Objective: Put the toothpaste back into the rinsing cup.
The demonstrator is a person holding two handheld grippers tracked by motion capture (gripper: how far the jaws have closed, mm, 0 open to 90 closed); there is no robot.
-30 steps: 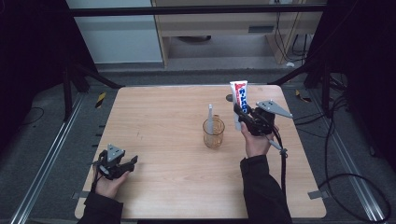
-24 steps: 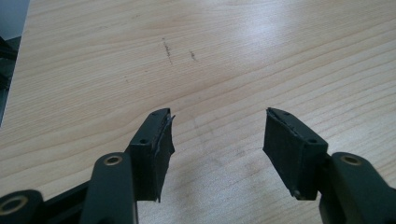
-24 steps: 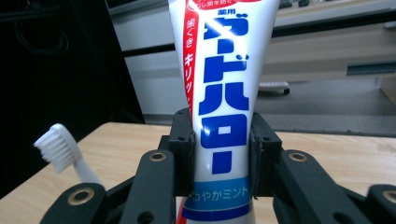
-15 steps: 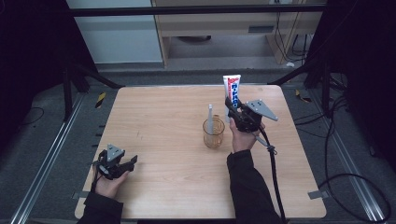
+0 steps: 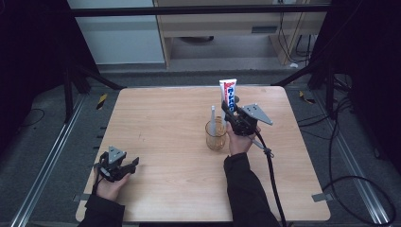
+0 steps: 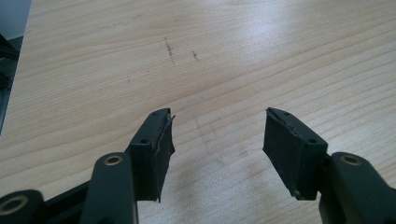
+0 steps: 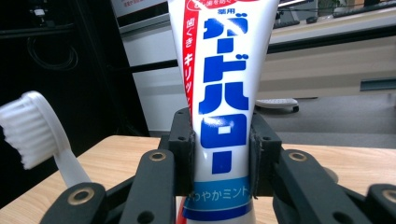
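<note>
A toothpaste tube (image 7: 224, 93) is held upright, clamped in the right gripper (image 5: 235, 117) just beside a glass cup (image 5: 215, 135) holding a toothbrush (image 5: 213, 118). The left gripper (image 6: 217, 140) is rested on the worktop (image 5: 165, 118), jaws apart. Lowering the tube into the cup is judged the next move.

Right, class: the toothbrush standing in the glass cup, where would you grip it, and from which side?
Grip the toothbrush on its bare handle just above the rim of the cup, coming down from above. It stands nearly upright, bristle head up, so the handle is the only exposed part. The open left gripper is free; the right gripper holds the toothpaste tube.
</note>
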